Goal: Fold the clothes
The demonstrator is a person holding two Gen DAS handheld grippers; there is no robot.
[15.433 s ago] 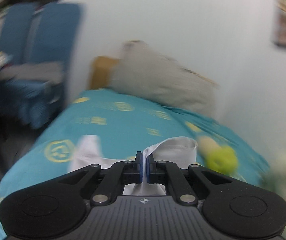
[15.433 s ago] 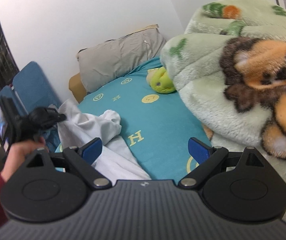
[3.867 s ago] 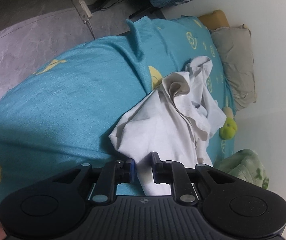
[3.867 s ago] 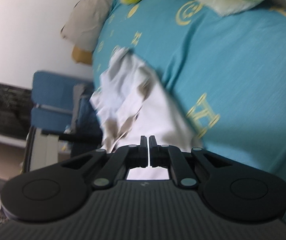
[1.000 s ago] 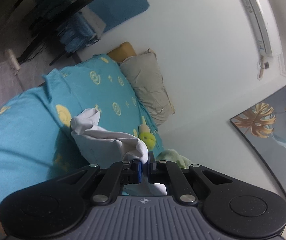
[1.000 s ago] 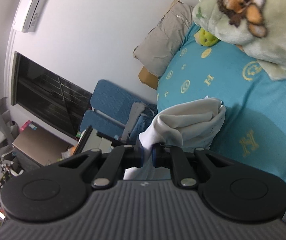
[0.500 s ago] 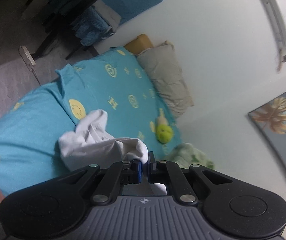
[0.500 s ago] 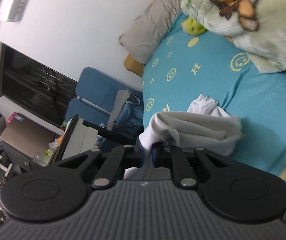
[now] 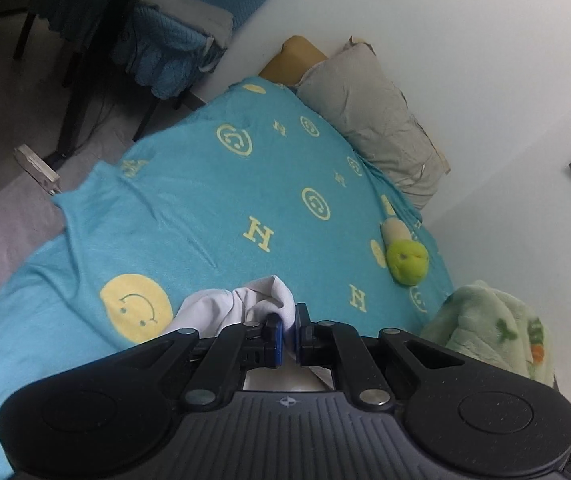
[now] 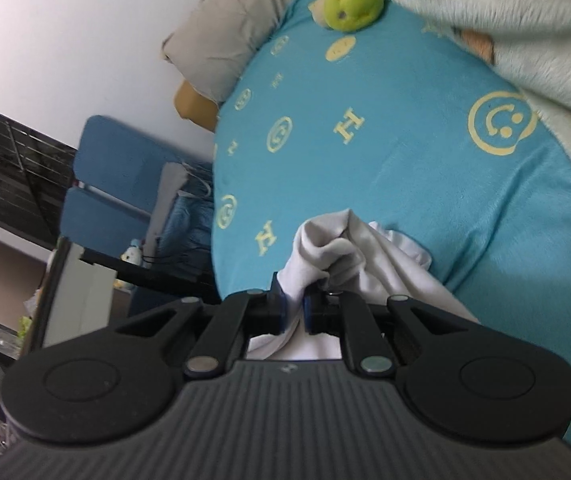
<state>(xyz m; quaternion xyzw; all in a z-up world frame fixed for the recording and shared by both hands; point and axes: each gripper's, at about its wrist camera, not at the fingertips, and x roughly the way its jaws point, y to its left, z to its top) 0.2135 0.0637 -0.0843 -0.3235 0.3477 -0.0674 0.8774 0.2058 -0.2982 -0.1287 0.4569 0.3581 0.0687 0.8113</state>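
A white garment (image 9: 245, 300) is bunched up in front of my left gripper (image 9: 288, 336), which is shut on a fold of it just above the teal bed sheet (image 9: 213, 200). In the right wrist view the same white garment (image 10: 365, 264) drapes over the sheet (image 10: 405, 168), and my right gripper (image 10: 294, 312) is shut on another bunched edge of it. Most of the cloth is hidden beneath both grippers.
A grey pillow (image 9: 377, 116) lies at the head of the bed by the white wall. A green plush toy (image 9: 407, 260) and a fluffy green blanket (image 9: 493, 332) lie on the right. Blue chairs (image 10: 117, 184) stand beside the bed.
Both grippers have come down and tilted toward the bed, still shut on the garment. The cloth has bunched closer to the fingers and lies lower on the sheet.
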